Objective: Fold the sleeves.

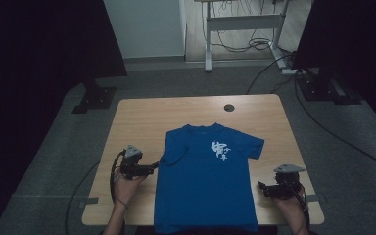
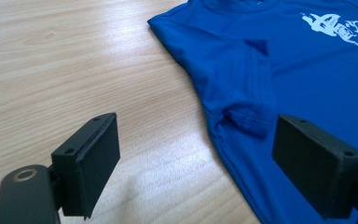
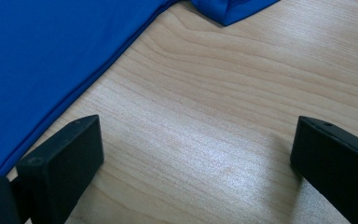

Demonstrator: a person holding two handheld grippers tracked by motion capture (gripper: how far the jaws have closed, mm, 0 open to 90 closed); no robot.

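A blue T-shirt (image 1: 205,181) with a white print on the chest lies flat on the wooden table (image 1: 142,122), its hem hanging over the near edge. Its left sleeve (image 2: 254,88) is folded in onto the body. My left gripper (image 1: 152,169) hovers just left of that sleeve, open, with nothing between its jaws; in the left gripper view the sleeve's cuff (image 2: 249,119) lies just beyond my gripper (image 2: 196,158). My right gripper (image 1: 263,188) rests open over bare wood right of the shirt's side edge (image 3: 79,88), jaws (image 3: 196,158) wide apart and empty.
A round cable hole (image 1: 229,107) sits near the table's far edge. Dark panels on stands flank the table left (image 1: 95,95) and right (image 1: 323,83). A desk frame with cables (image 1: 245,34) stands behind. Bare wood lies on both sides of the shirt.
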